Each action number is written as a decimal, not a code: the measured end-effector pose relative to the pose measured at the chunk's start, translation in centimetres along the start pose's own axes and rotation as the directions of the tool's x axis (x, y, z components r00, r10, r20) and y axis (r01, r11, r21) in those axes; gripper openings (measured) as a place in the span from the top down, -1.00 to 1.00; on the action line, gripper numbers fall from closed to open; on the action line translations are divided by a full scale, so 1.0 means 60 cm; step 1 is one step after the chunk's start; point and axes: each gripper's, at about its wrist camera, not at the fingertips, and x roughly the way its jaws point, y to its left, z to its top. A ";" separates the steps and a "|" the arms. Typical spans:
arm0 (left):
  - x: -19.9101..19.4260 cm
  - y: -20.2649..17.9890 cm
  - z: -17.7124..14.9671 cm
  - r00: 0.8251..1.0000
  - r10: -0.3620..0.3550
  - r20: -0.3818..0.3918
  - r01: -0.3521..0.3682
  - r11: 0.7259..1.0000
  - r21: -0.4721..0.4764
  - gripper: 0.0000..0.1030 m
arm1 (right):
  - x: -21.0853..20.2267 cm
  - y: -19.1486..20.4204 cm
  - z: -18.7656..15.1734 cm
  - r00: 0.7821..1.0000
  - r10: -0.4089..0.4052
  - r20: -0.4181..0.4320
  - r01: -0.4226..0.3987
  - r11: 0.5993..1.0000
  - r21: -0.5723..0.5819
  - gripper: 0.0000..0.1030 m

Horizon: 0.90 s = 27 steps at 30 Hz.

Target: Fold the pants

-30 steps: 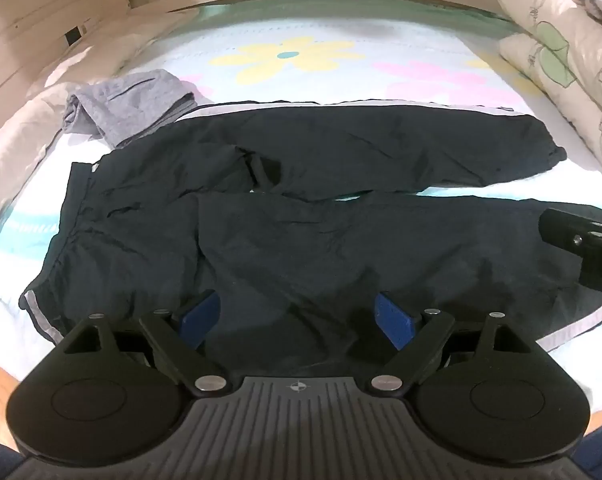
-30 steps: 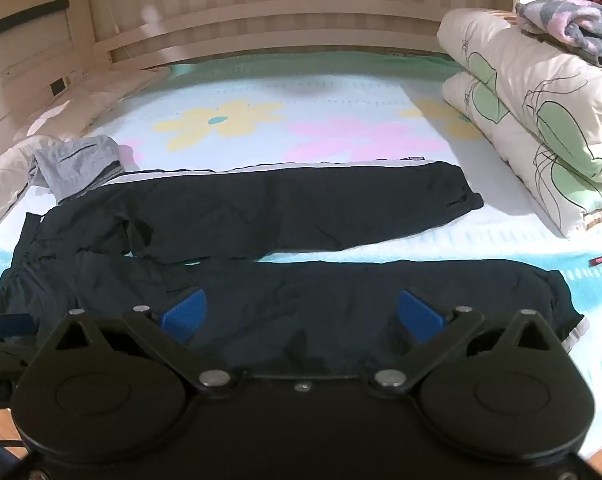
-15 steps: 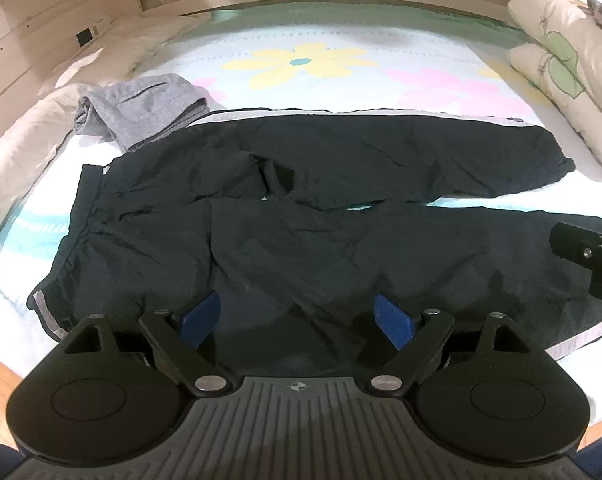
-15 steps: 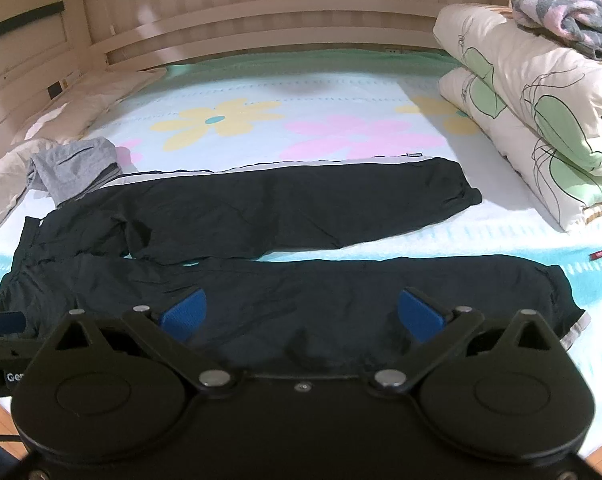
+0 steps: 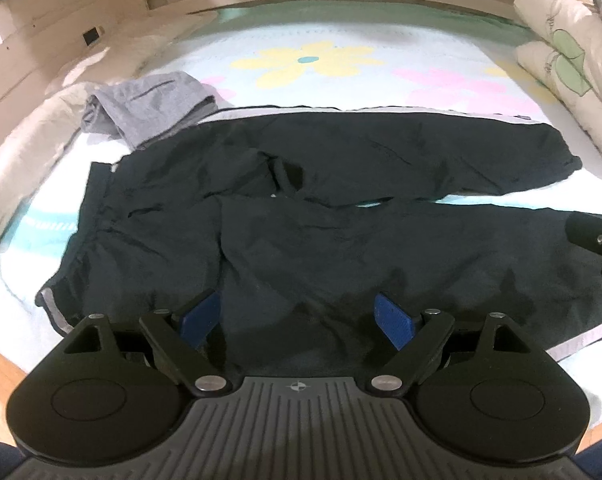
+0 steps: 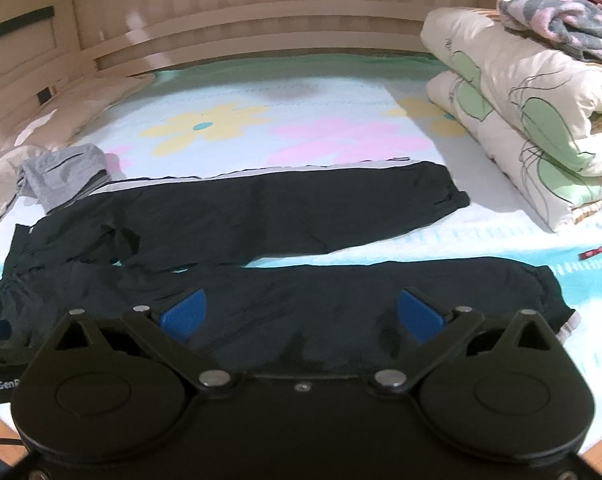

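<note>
- Pants [image 5: 341,248], dark with a pale stripe down the side, lie spread flat across the bed [image 5: 309,36], waistband to the left and both legs running to the right.
- We see the far leg [image 6: 261,216] stretched out straight, its cuff ending short of the rolled quilt [image 6: 533,120]; the near leg [image 6: 341,300] lies parallel to it, with a thin strip of sheet showing between the two.
- We hold the left gripper [image 5: 297,316] above the near leg close to the seat of the pants; its blue pads [image 5: 200,316] stand wide apart and nothing is between them.
- We hold the right gripper [image 6: 301,314] further along the same leg, towards the cuff; its blue pads [image 6: 183,314] are also spread wide and grip nothing.
- In the left wrist view the right gripper's black body shows at the right edge, over the near leg.
- A grey garment [image 5: 149,100] lies bunched just beyond the waistband, touching the upper corner of the pants.
- A pillow [image 5: 25,148] lies along the left side of the bed, and a patterned cloth [image 6: 561,24] rests on top of the quilt.
</note>
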 end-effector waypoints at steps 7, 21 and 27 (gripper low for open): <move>0.002 0.002 -0.001 1.000 -0.008 -0.021 0.008 1.000 -0.001 -0.64 | 0.001 0.004 0.001 1.000 0.008 0.001 -0.008 1.000 -0.016 -0.98; 0.004 0.005 0.002 0.999 -0.024 -0.040 0.023 0.999 -0.024 -0.64 | 0.001 0.007 0.000 1.000 0.013 0.005 -0.013 0.999 -0.035 -0.98; 0.008 0.005 0.001 0.999 -0.018 -0.038 0.017 1.000 -0.026 -0.64 | 0.001 0.005 0.001 1.000 0.014 0.002 -0.014 0.999 -0.033 -0.98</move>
